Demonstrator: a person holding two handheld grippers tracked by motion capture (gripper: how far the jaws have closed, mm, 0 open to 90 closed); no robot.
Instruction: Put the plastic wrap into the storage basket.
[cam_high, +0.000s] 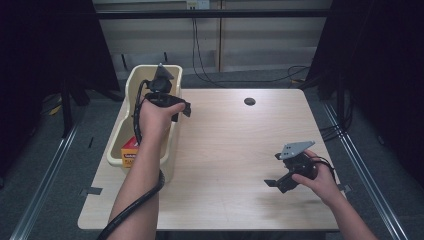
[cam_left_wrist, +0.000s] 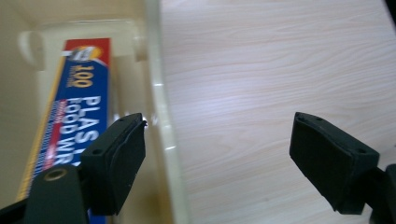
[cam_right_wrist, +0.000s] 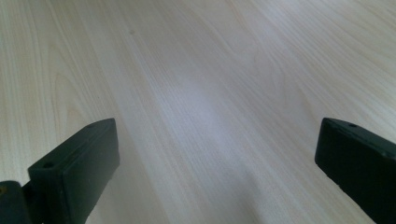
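While both claws gape empty | left claw (cam_left_wrist: 217, 161) view reads wrap box (cam_left_wrist: 74, 112) label | high view: bin (cam_high: 131, 82).

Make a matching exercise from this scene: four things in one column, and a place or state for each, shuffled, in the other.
Things:
1. food wrap box
2. bin
3. left gripper
4. right gripper

Places or states:
A. open, over bare wood near the table's right edge
B. lying inside the bin
C. open, over the bin's rim
D. standing on the table's left side

Pairs: 1-B, 2-D, 3-C, 4-A
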